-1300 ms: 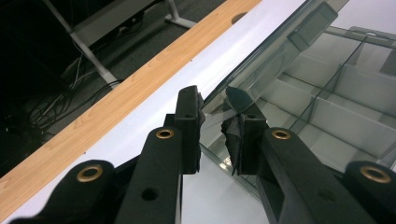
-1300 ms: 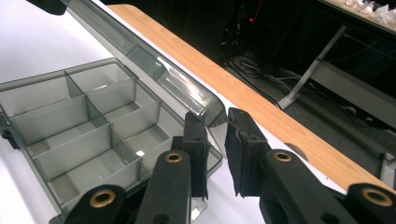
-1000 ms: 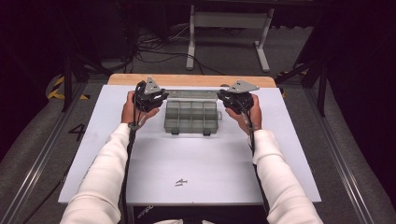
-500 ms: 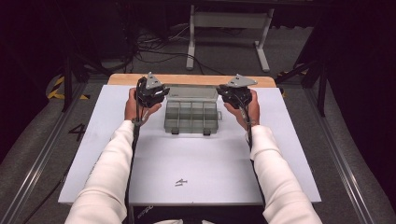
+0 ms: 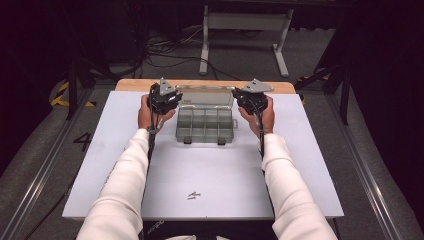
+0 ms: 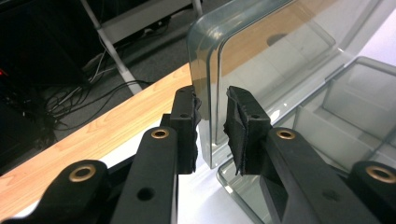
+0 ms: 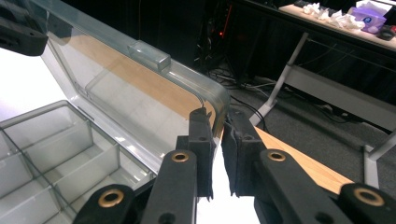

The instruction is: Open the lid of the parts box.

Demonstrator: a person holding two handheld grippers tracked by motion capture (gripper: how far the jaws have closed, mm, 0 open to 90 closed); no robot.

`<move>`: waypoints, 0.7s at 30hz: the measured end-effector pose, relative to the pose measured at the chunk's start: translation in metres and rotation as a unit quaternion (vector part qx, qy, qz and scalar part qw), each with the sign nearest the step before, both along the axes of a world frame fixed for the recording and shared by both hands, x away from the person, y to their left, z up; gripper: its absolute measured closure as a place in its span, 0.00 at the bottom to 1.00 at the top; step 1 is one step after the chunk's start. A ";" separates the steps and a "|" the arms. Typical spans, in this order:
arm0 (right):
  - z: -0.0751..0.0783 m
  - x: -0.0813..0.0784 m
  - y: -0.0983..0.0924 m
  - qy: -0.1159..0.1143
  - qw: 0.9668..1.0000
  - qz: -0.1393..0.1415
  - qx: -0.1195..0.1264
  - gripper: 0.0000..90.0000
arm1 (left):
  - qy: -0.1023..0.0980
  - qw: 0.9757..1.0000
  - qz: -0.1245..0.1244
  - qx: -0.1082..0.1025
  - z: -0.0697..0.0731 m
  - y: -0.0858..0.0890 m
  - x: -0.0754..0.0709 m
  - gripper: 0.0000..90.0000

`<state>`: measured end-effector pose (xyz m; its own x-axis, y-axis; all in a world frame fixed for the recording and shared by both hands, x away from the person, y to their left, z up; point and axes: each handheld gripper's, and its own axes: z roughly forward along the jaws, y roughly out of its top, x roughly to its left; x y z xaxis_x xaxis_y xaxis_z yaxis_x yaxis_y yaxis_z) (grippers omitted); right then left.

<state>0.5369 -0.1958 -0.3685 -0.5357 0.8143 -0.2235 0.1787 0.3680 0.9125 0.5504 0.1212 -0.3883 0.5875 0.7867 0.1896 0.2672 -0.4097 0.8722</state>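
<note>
**Both grippers pinched the raised lid of the organiser box**

High view: the clear compartment box (image 5: 205,125) sat at the far middle of the white desk (image 5: 100,170), its lid (image 5: 206,96) stood up toward the wooden back edge. The left gripper (image 5: 172,100) was at the lid's left end, the right gripper (image 5: 240,100) at its right end. Against the earlier pictures, the lid looked a little more upright and both hands had barely shifted.

Left gripper view: the jaws straddled the lid's (image 6: 261,60) rounded corner, one pad each side. The outer pad touched the plastic; the inner pad stood just off it, so the hold looked light rather than clamped.

Right gripper view: the jaws had just been closing, and the lid's corner (image 7: 212,100) was between them. The pads sat tight on the rim, a firm grasp. The dividers (image 7: 70,154) of the tray were bare below.

By my reckoning, both ends were now held, so the lid could be swung shut or laid fully back evenly.
</note>
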 end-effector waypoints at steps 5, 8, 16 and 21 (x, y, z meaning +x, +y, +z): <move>-0.008 0.003 0.001 -0.003 1.000 -0.017 0.024 0.92 | -0.006 0.999 0.026 -0.034 -0.007 -0.003 0.001 0.81; -0.012 0.004 0.002 -0.002 0.999 -0.026 0.039 0.92 | -0.011 0.999 0.036 -0.038 -0.010 -0.006 0.001 0.80; -0.024 0.010 0.007 0.003 0.998 -0.051 0.039 0.92 | -0.002 0.998 0.046 -0.033 -0.020 -0.010 0.006 0.77; -0.030 0.014 0.008 0.010 0.997 -0.059 0.041 0.93 | 0.011 0.998 0.052 -0.035 -0.030 -0.010 0.012 0.80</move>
